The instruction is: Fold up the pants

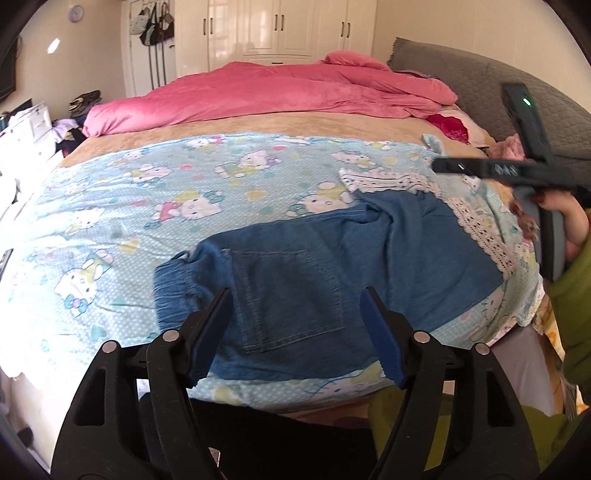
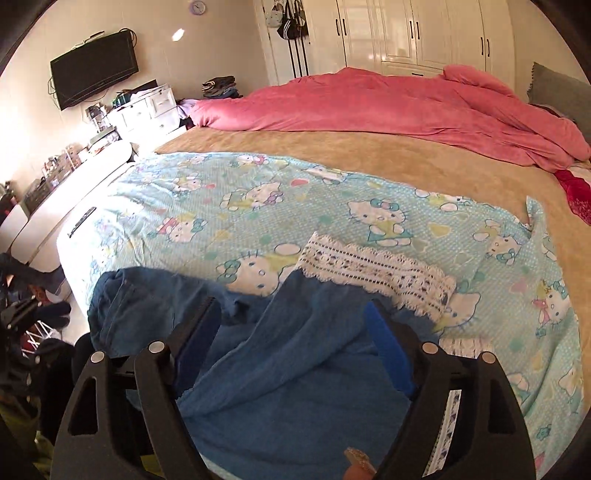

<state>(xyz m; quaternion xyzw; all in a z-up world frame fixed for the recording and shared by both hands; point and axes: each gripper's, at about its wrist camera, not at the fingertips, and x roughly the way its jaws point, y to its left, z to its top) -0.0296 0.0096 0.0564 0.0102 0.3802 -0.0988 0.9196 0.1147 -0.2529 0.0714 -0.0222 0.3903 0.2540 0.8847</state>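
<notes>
Blue denim pants (image 1: 325, 266) with white lace cuffs (image 1: 476, 225) lie on the light-blue cartoon-cat sheet (image 1: 155, 192), near the bed's front edge. The elastic waistband (image 1: 173, 291) is at the left and a back pocket faces up. My left gripper (image 1: 295, 325) is open and empty, just above the pocket area. My right gripper (image 2: 291, 343) is open over the leg part of the pants (image 2: 295, 369), with fabric between its fingers and the lace cuffs (image 2: 373, 269) just beyond. In the left wrist view the right gripper's body shows at the right, held in a hand.
A pink duvet (image 1: 266, 92) lies bunched across the far side of the bed on a tan blanket (image 2: 369, 155). A grey headboard (image 1: 480, 81) is at the right. White wardrobes (image 2: 406, 33), a wall TV (image 2: 94, 68) and cluttered drawers (image 2: 144, 107) stand beyond the bed.
</notes>
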